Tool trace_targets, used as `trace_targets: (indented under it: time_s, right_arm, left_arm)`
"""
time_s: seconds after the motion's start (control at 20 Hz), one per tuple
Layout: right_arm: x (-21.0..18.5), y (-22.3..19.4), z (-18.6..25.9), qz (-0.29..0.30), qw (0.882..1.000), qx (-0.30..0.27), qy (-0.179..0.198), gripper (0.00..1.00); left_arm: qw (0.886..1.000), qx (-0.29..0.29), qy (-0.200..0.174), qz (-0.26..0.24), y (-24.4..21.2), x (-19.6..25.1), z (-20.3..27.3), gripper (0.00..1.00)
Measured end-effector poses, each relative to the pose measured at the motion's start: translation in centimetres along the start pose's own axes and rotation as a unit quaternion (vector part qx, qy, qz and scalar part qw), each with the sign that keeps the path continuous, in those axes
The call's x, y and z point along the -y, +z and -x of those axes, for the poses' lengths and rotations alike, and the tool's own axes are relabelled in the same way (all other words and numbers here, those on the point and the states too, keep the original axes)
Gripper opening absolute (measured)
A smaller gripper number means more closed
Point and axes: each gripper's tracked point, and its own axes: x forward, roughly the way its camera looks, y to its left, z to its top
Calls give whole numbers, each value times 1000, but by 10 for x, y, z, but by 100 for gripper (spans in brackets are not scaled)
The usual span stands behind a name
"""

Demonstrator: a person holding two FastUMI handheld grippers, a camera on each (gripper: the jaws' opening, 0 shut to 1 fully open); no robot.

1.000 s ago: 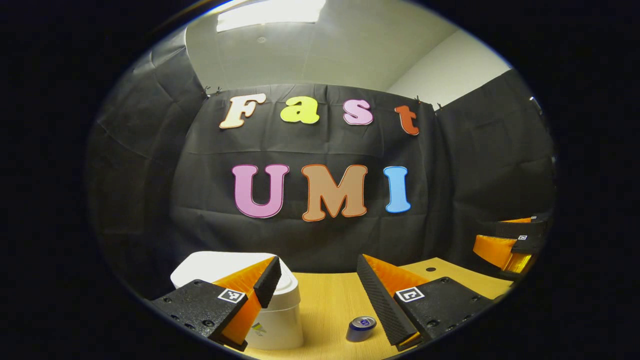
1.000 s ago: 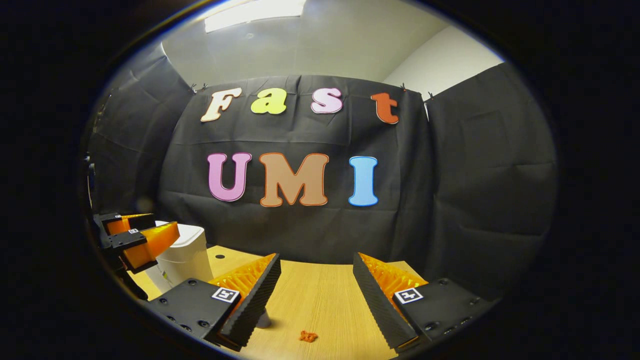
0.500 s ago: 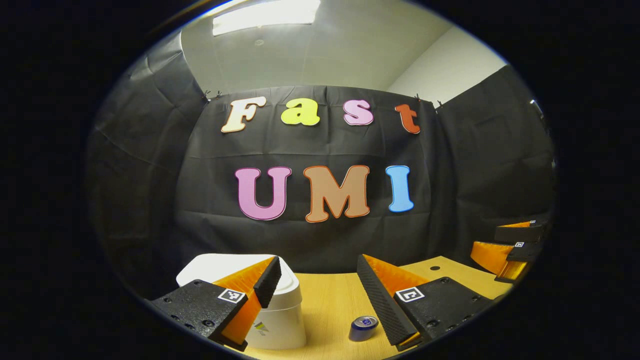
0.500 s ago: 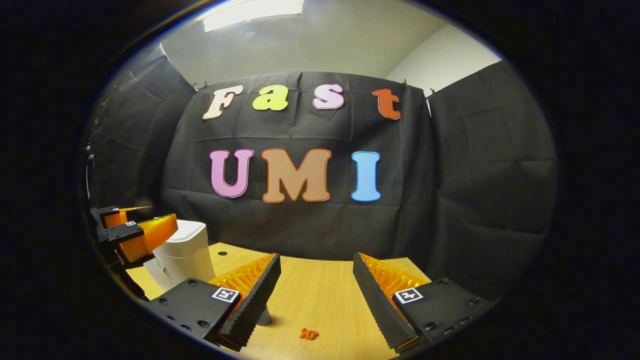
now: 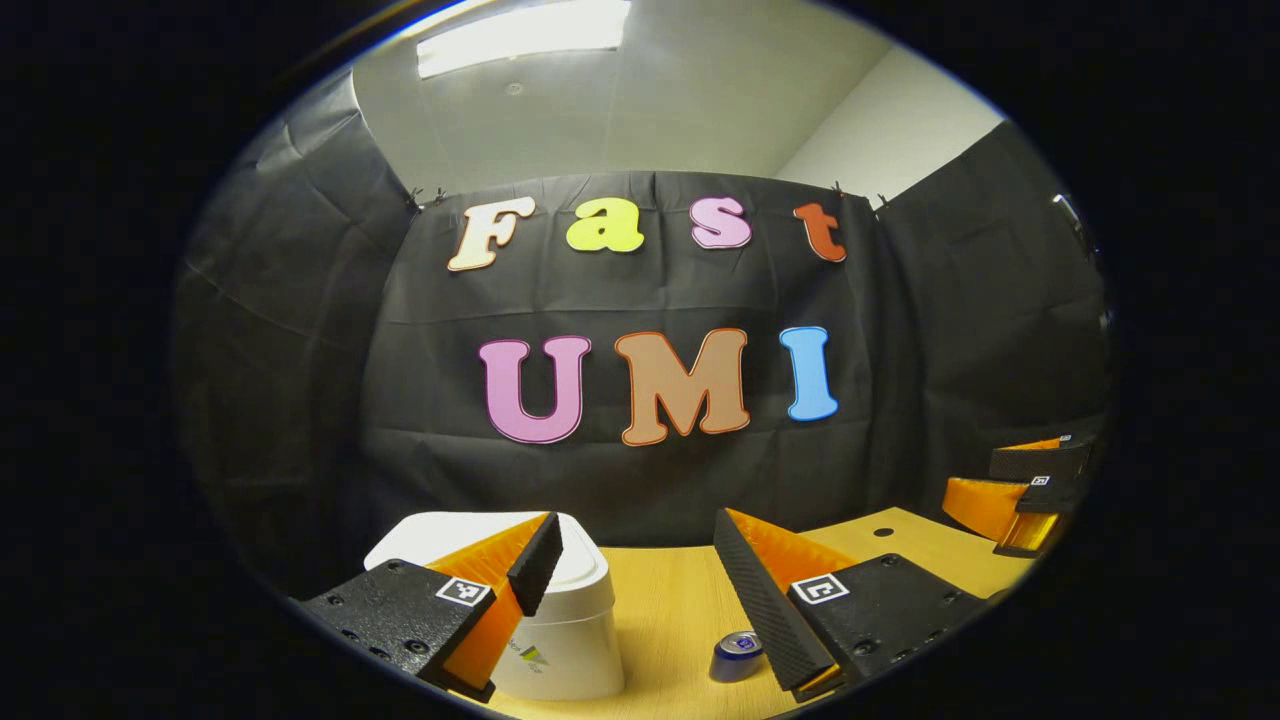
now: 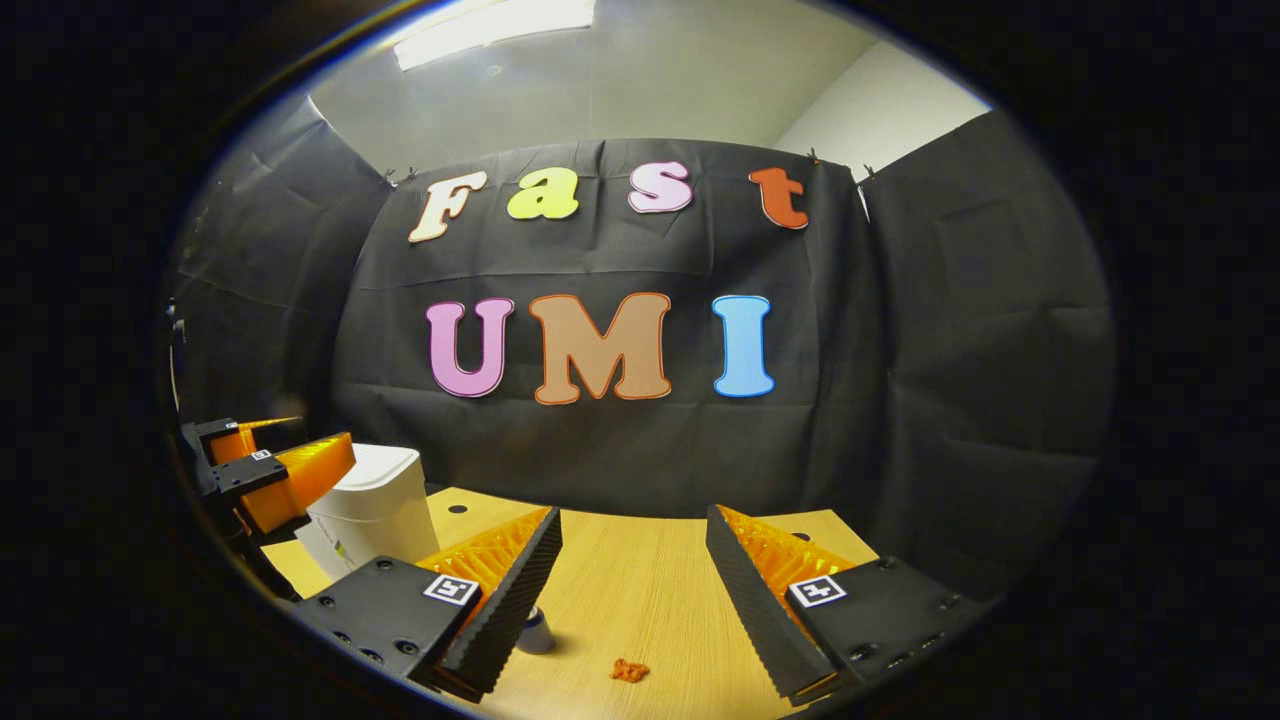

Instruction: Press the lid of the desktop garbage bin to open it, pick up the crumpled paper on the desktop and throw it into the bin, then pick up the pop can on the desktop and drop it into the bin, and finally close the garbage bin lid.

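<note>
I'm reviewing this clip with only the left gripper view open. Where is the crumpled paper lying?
Observer: In the right gripper view, the crumpled paper is a small orange scrap on the desk, low between the open right tongs and untouched.
Operator: And the can relative to it?
Observer: The pop can stands to the paper's left in that view, apart from it and partly behind one finger of the right tongs.
Operator: How do the left tongs sit against the bin?
Observer: The left tongs are open, about level with the shut lid of the bin. I cannot tell whether they touch it.
</note>
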Motion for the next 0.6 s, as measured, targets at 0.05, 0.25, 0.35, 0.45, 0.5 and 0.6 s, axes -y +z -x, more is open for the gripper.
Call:
trace_targets:
  time_s: [0.05, 0.25, 0.35, 0.45, 0.5, 0.6]
  right_arm:
    - [0, 0, 1, 0, 1000, 0, 1, 96]
    - [0, 0, -1, 0, 1000, -4, 1, 96]
    - [1, 3, -2, -3, 1000, -1, -2, 100]
    - [4, 6, -5, -7, 1000, 2, -5, 96]
    - [5, 8, -7, -9, 1000, 2, -5, 96]
    - [4, 10, -3, -16, 1000, 2, -3, 96]
  left_arm:
    - [1000, 1, 1, 0, 1, -1, 0, 93]
    - [1000, -1, 0, -5, -1, 2, -3, 93]
    - [1000, -4, -2, -2, -3, 3, -2, 93]
    - [1000, -3, -1, -3, -2, 1, -3, 93]
    - [1000, -1, 1, -4, 0, 0, -3, 93]
    - [1000, 8, 7, -8, 6, -4, -2, 92]
